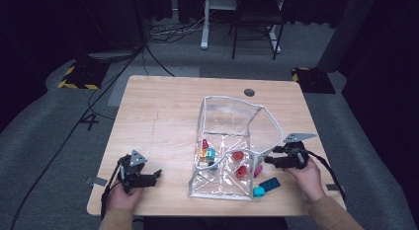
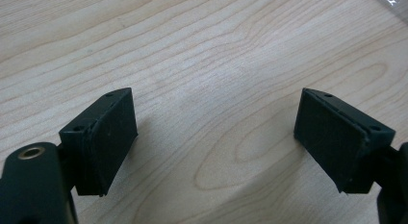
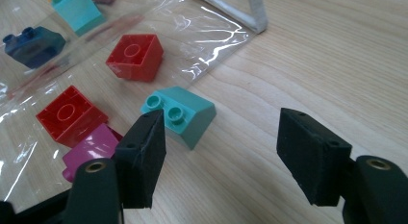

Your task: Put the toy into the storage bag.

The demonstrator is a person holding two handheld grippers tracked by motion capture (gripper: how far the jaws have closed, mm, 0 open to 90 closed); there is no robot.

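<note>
Risks a skid off the sloped face of the teal block, lying on the tabletop just beside the clear pouch, with the right tongs spread wide just short of it. Could also snag the pouch film or clip the pink block crowding one pad. Well apart, over bare wood, with the left tongs likewise spread and holding nothing.

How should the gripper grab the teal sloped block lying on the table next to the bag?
Probably best to grip the teal sloped block across its two flat upright sides, coming down from above with the open right gripper. The sloped face would likely let the fingers slip, and the studs are small. It lies free on the table, outside the clear bag.
</note>
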